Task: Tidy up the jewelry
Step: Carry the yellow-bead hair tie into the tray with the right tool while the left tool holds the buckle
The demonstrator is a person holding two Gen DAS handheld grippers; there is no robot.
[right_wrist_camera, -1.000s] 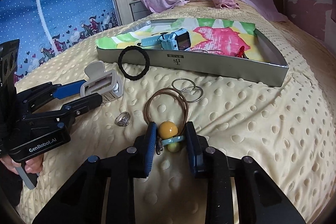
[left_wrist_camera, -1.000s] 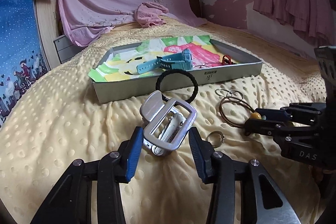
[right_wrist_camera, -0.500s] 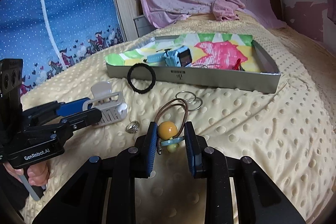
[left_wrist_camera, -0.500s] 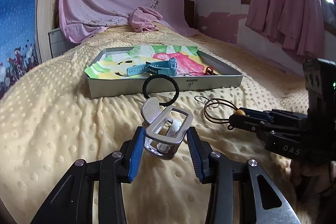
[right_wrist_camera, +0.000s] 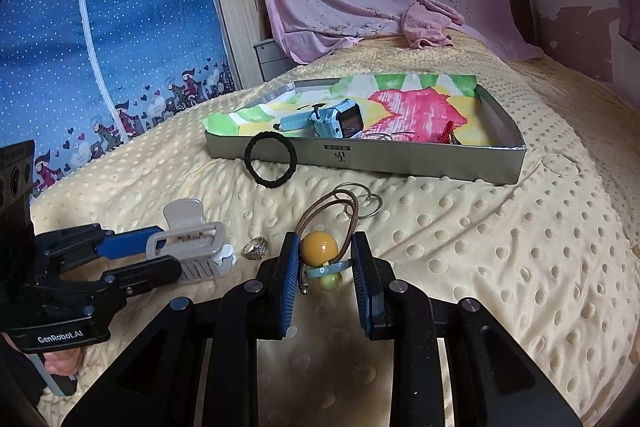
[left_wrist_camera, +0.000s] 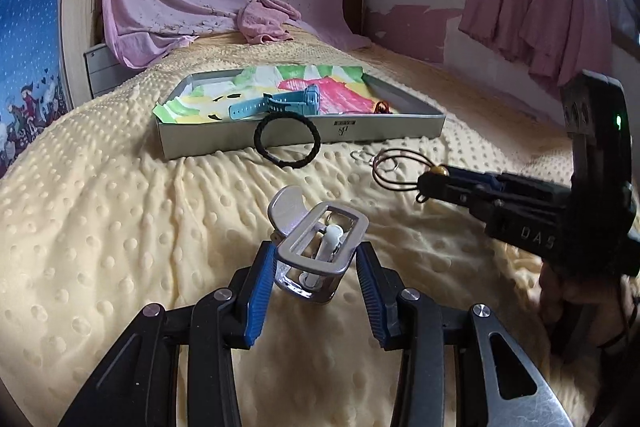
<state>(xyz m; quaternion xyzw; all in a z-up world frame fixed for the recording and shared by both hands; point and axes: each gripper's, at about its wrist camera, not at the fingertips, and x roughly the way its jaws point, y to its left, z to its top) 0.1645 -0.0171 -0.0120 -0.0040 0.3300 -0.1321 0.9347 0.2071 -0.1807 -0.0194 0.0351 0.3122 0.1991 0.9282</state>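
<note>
- Blanket (right_wrist_camera: 500,267) of yellow dotted fleece covers the bed and carries everything.
- The left gripper (left_wrist_camera: 316,291) pinches a silver plastic claw hair clip (left_wrist_camera: 320,247) between its blue pads, above the blanket's near edge.
- The right gripper (right_wrist_camera: 326,269) pinches a brown elastic hair tie with yellow and green beads (right_wrist_camera: 320,247).
- A shallow grey cardboard tray (right_wrist_camera: 400,159) sits mid-blanket, holding a light-blue wristwatch (right_wrist_camera: 332,119) on colourful paper.
- A black braided hair tie (right_wrist_camera: 270,163) leans against the tray's front wall.
- A silver ring (right_wrist_camera: 256,247) lies between the grippers.
</note>
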